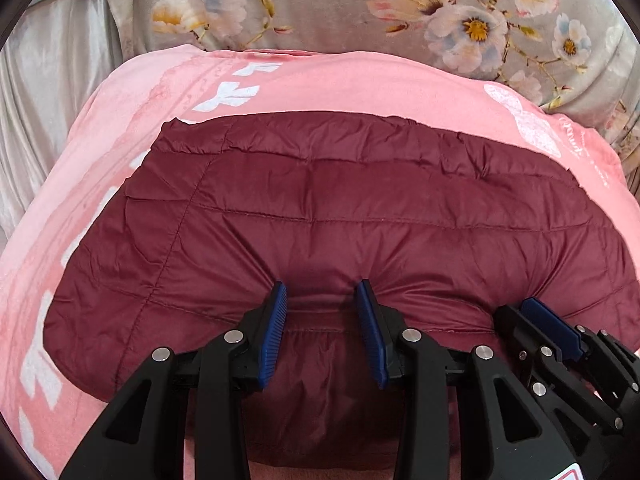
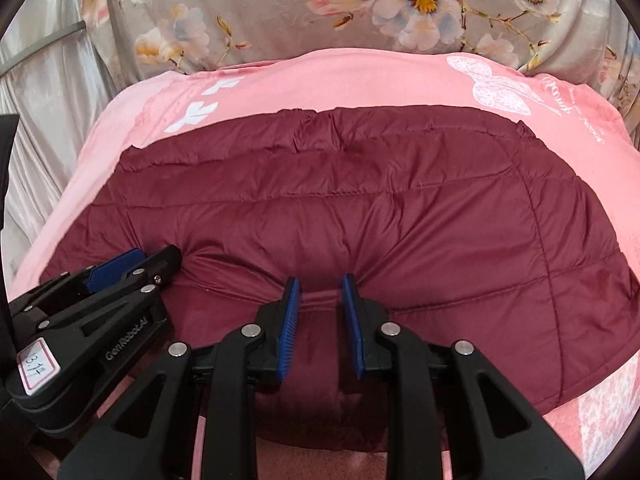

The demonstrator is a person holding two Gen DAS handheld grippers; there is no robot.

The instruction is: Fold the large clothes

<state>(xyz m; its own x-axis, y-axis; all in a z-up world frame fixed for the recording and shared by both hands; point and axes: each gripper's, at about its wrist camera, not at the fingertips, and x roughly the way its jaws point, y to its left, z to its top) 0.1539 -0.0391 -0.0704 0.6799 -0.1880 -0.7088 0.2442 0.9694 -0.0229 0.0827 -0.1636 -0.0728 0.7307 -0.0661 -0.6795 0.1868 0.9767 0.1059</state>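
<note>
A maroon quilted puffer jacket (image 1: 320, 200) (image 2: 360, 200) lies spread on a pink blanket (image 1: 340, 80) (image 2: 320, 80). In the left wrist view my left gripper (image 1: 322, 292) has its blue pads set against a bunched ridge of the jacket's near fold, and creases radiate from both tips. In the right wrist view my right gripper (image 2: 320, 284) pinches the same ridge with a narrower gap. The two grippers stand side by side: the right gripper (image 1: 524, 312) shows at the lower right of the left view, and the left gripper (image 2: 132, 264) at the lower left of the right view. More jacket lies under both.
Grey bedding with a floral print (image 1: 360, 8) (image 2: 280, 8) lies beyond the pink blanket. Silvery satin fabric (image 1: 48, 112) (image 2: 44, 92) hangs along the left side. White printed patterns mark the blanket on both sides of the jacket.
</note>
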